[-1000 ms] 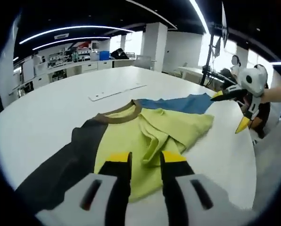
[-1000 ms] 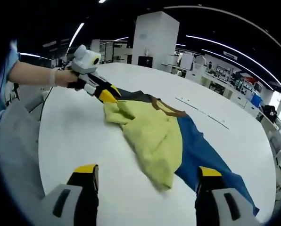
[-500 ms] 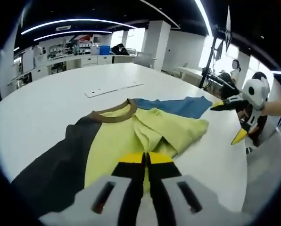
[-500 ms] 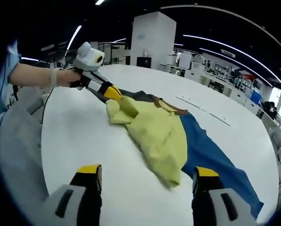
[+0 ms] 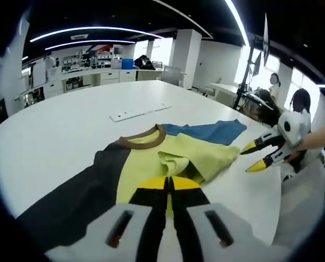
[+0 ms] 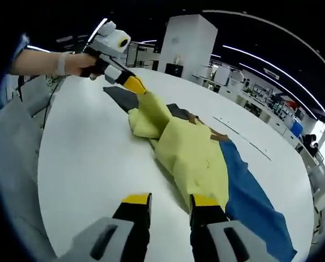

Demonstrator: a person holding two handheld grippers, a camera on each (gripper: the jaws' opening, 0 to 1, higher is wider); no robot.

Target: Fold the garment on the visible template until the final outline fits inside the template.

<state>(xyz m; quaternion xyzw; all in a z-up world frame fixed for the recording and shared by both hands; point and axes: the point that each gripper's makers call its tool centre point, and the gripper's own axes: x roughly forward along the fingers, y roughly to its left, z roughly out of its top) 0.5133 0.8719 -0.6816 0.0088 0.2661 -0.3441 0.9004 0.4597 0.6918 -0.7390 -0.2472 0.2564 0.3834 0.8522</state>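
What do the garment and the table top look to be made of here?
The garment looks like soft, matte knit fabric in yellow, blue and dark panels with a brown collar: it creases and bunches, and lifts in a peak where the left gripper has shut on it. The table looks like a hard, smooth white surface, perhaps laminate, with only a faint sheen; the exact material is unclear.

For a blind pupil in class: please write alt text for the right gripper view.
The left gripper lifts a corner of the yellow, blue and dark shirt off the white table. The right gripper hovers near the shirt's yellow edge, fingers slightly apart.
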